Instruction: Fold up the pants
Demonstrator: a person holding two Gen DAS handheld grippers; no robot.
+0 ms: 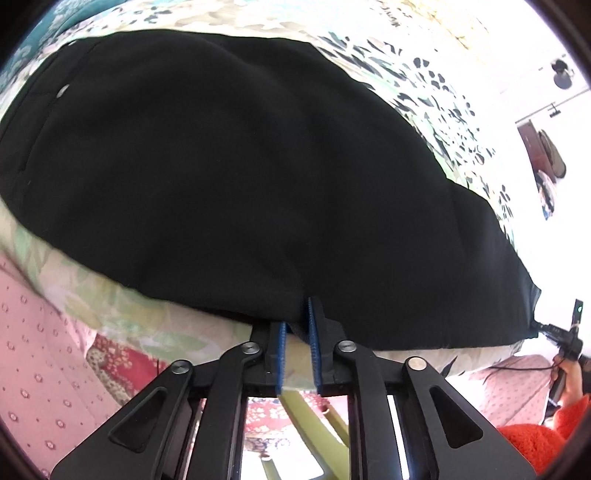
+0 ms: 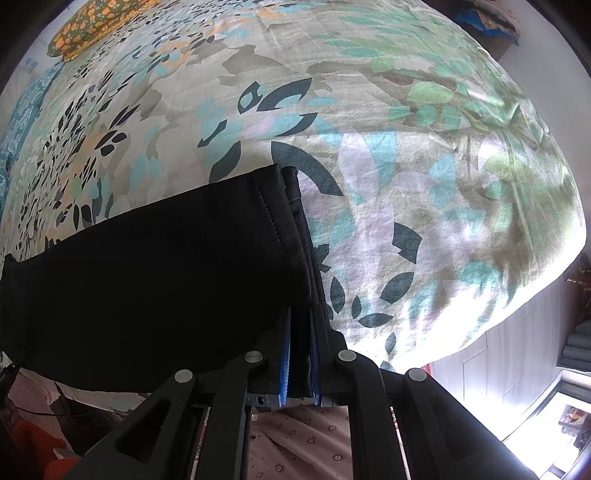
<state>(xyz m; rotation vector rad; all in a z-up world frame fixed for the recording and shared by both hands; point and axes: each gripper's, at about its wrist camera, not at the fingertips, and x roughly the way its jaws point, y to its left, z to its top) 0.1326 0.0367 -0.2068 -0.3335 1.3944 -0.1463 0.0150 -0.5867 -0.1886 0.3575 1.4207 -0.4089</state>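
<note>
Black pants lie spread on a floral bedsheet. In the left wrist view my left gripper is at the pants' near edge, and its blue-padded fingers pinch the black fabric there. In the right wrist view the pants run leftward, with the stitched hem end at the right. My right gripper is shut on the hem's near corner, with dark fabric between its blue pads. The right gripper also shows far right in the left wrist view.
The bed's near edge drops to pink patterned fabric and a red rug. An orange floral pillow lies at the bed's far left. A person's orange sleeve is at lower right. A white wardrobe stands to the right.
</note>
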